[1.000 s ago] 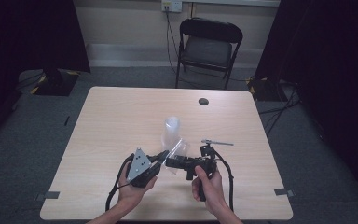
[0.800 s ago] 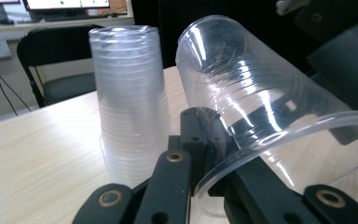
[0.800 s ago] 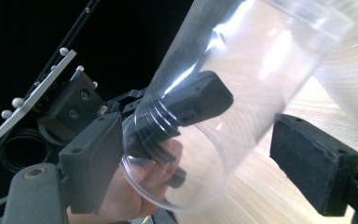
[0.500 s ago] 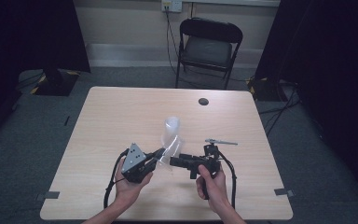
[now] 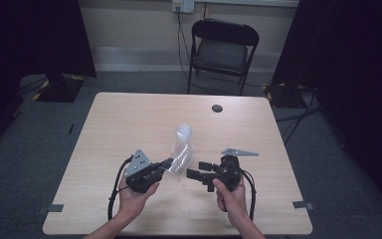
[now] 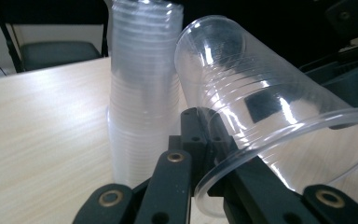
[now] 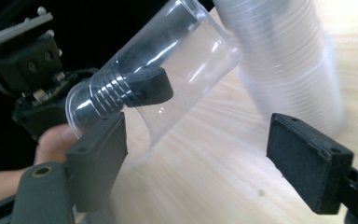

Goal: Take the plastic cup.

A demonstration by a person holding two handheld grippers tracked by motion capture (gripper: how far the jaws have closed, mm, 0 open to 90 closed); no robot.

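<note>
My left gripper (image 5: 166, 164) (image 6: 205, 135) is shut on the wall of a clear plastic cup (image 5: 178, 164) (image 6: 270, 107) near its rim, one finger (image 7: 144, 86) inside it. The cup is tilted, its base pointing away and up. Just behind it a stack of clear cups (image 5: 183, 134) (image 6: 144, 84) (image 7: 289, 60) stands upside down on the wooden table (image 5: 129, 124). My right gripper (image 5: 194, 173) (image 7: 203, 154) faces the cup from the right. Its jaws stand open and have just been closing, with nothing pressed between the pads; the cup lies just above the gap.
A small black round thing (image 5: 217, 108) lies near the table's far edge. A black folding chair (image 5: 224, 50) stands behind the table. Cables trail from both grippers toward the near edge. Dark curtains hang at both sides.
The two grippers have drawn slightly apart, the right one backing a little from the cup. The left gripper keeps its hold on the cup.
</note>
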